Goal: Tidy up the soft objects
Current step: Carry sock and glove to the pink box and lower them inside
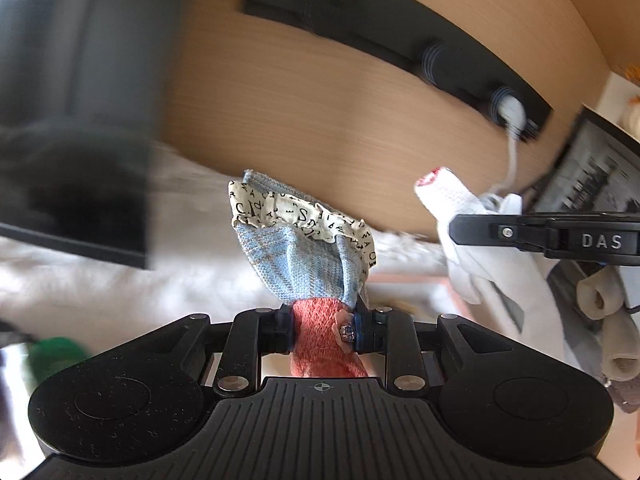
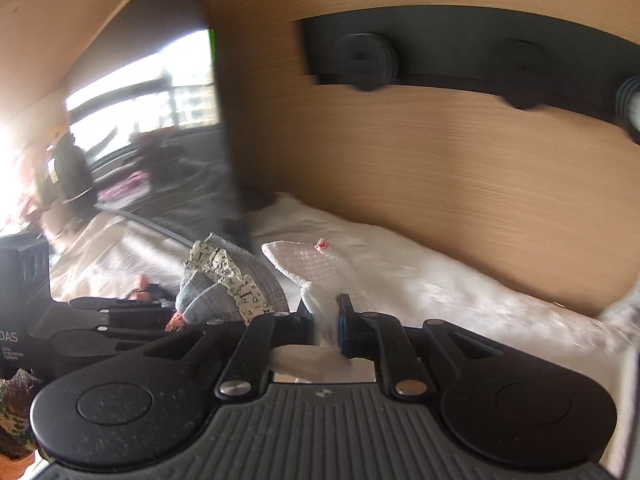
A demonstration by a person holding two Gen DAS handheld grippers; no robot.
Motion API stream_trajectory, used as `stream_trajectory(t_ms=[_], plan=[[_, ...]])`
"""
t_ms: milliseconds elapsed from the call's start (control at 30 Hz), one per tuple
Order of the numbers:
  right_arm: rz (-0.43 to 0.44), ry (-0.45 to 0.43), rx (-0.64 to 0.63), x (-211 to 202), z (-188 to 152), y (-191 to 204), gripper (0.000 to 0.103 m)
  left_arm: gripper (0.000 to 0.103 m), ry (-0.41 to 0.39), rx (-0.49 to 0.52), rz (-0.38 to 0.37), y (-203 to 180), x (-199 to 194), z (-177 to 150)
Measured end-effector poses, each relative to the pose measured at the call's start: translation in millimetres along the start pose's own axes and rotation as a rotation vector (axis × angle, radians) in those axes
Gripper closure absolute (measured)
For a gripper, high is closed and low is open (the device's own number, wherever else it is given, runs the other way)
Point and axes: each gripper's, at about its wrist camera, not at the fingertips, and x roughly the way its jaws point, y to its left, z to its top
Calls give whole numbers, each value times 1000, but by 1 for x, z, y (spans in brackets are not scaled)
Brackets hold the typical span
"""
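Note:
My left gripper (image 1: 322, 330) is shut on a pink and light-blue sock (image 1: 304, 264) with a letter-printed frill; the sock stands up out of the jaws. The same sock (image 2: 218, 284) shows at the lower left in the right wrist view, with the left gripper (image 2: 120, 312) beneath it. My right gripper (image 2: 326, 326) is shut on a white knitted sock (image 2: 308, 266) with a small red mark at its tip. In the left wrist view that white sock (image 1: 460, 216) hangs from the right gripper (image 1: 560, 236) at the right. Both views are blurred by motion.
A wooden panel (image 1: 340, 100) with a black rail of round pegs (image 1: 432, 60) rises behind a white fluffy surface (image 2: 460, 292). A dark blurred slab (image 1: 72, 160) fills the left. Rolled pale socks (image 1: 608, 320) and a framed picture (image 1: 592, 172) lie at the right.

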Motion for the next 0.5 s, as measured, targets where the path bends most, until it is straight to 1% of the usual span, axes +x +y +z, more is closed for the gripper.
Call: stream_trajectory(t_ms=[133, 300, 400, 500], plan=[[-49, -3, 48, -10, -11, -34, 92, 75, 65, 28, -83, -32, 36, -1], [-92, 5, 98, -18, -25, -71, 91, 75, 154, 82, -148, -76, 75, -13], [-115, 11, 109, -19, -31, -87, 92, 74, 214, 151, -143, -100, 104, -19], [-131, 17, 124, -19, -36, -101, 92, 73, 265, 233, -91, -116, 132, -29]])
